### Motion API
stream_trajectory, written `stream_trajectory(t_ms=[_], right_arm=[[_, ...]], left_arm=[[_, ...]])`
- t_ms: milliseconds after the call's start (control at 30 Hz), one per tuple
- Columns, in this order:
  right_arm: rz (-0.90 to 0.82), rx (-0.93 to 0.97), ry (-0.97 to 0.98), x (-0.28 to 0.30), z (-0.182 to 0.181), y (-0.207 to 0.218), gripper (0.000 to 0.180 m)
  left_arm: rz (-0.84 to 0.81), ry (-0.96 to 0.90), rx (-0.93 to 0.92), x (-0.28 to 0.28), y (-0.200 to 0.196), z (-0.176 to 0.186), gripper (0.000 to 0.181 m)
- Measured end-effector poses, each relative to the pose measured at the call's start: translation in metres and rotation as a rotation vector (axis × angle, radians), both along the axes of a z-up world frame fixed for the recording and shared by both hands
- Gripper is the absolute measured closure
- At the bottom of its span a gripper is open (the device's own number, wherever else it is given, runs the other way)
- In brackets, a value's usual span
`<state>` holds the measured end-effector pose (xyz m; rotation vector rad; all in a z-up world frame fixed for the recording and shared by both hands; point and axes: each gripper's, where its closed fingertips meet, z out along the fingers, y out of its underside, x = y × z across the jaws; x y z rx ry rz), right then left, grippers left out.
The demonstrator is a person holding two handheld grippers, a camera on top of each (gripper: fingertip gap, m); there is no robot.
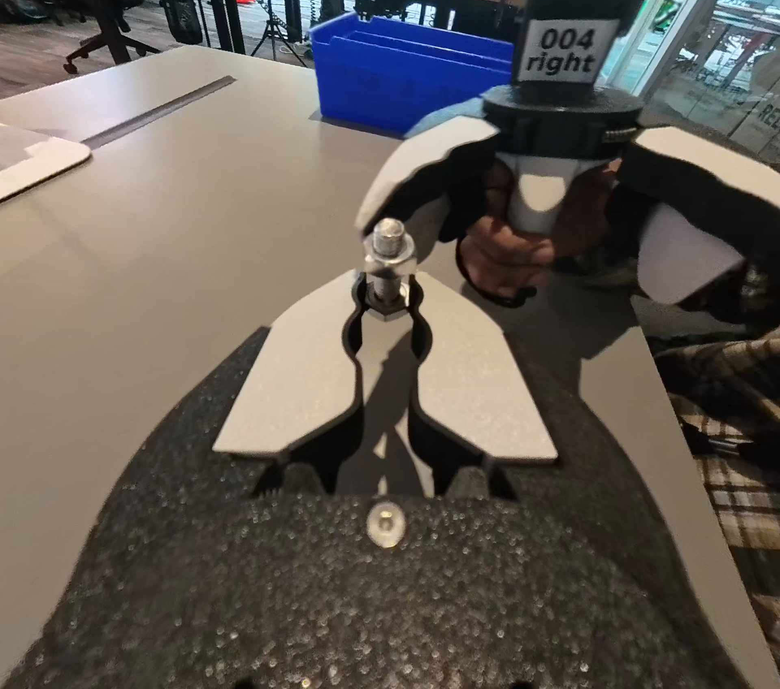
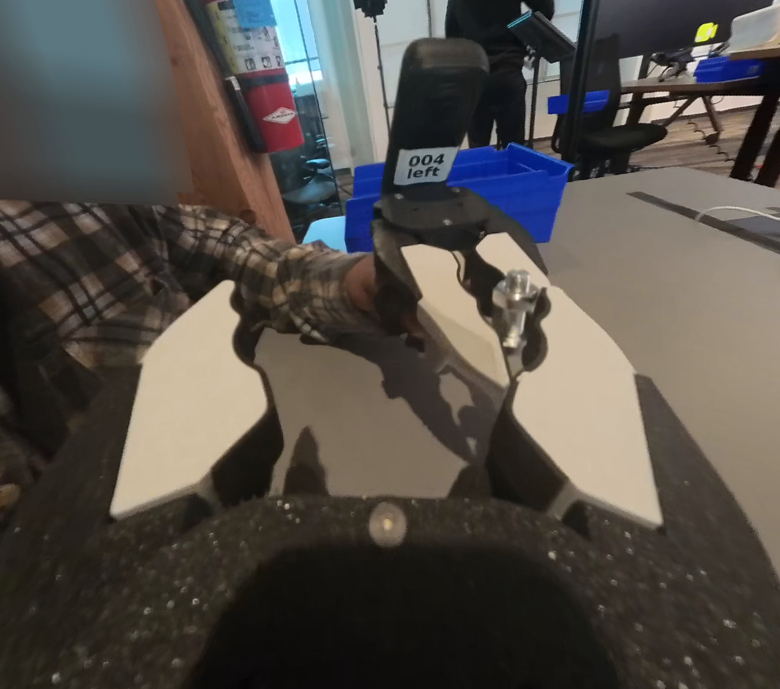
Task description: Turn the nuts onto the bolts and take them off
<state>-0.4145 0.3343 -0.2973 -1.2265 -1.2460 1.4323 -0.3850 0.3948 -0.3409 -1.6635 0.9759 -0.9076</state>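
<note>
Left gripper (image 1: 387,299): jaws drawn nearly together at the tips, clamped on the lower end of the bolt (image 1: 385,274); wider gaps remain between the fingers farther back.
Bolt: upright in the left wrist view, its hex head low between the left finger tips, its threaded end pointing up.
Nut (image 1: 390,253): silver, threaded on the upper part of the bolt, with a short length of thread showing above it; it sits above the left finger tips, clear of them.
Right gripper (image 2: 390,316): jaws wide apart. In the right wrist view the bolt (image 2: 515,310) and nut (image 2: 510,295) lie against the inner edge of the finger (image 2: 591,382) on the picture's right; the other finger (image 2: 198,386) is well apart from them. Whether that inner edge actually touches the nut cannot be told.
Hands: a hand (image 1: 506,251) grips the right gripper's handle; a plaid sleeve (image 2: 253,280) reaches to the left gripper's handle.
Counter (image 1: 169,247): grey, flat; both grippers are held above it.
Blue bin (image 1: 405,74): on the far part of the counter, well beyond the bolt.
</note>
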Motion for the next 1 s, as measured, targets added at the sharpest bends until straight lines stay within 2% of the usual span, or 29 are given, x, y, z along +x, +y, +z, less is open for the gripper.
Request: stream_trajectory(t_ms=[67,333,400,500,667,833,1000], right_arm=[[-0.024,-0.003,0.011,0.007,0.002,0.003,0.059],[0.003,-0.003,-0.003,-0.005,-0.003,-0.001,0.052],[-0.017,0.023,-0.005,0.005,-0.004,-0.002,0.058],[-0.037,0.016,0.01,0.006,0.003,0.005,0.058],[0.025,0.006,0.009,-0.008,0.003,-0.001,0.055],[-0.035,0.037,0.015,0.008,0.006,0.002,0.06],[0.022,0.022,0.018,-0.008,0.006,0.0,0.058]], left_arm=[[0.003,-0.011,-0.008,-0.003,0.002,0.001,0.163],[-0.012,0.006,0.001,0.003,-0.003,0.0,0.163],[0.005,-0.003,-0.009,-0.002,0.001,0.0,0.163],[-0.015,-0.01,-0.013,0.001,-0.001,0.001,0.163],[-0.026,0.004,0.004,0.006,-0.006,0.002,0.163],[-0.021,-0.033,-0.015,0.0,-0.002,0.006,0.163],[-0.038,-0.022,0.002,0.007,-0.007,0.006,0.162]])
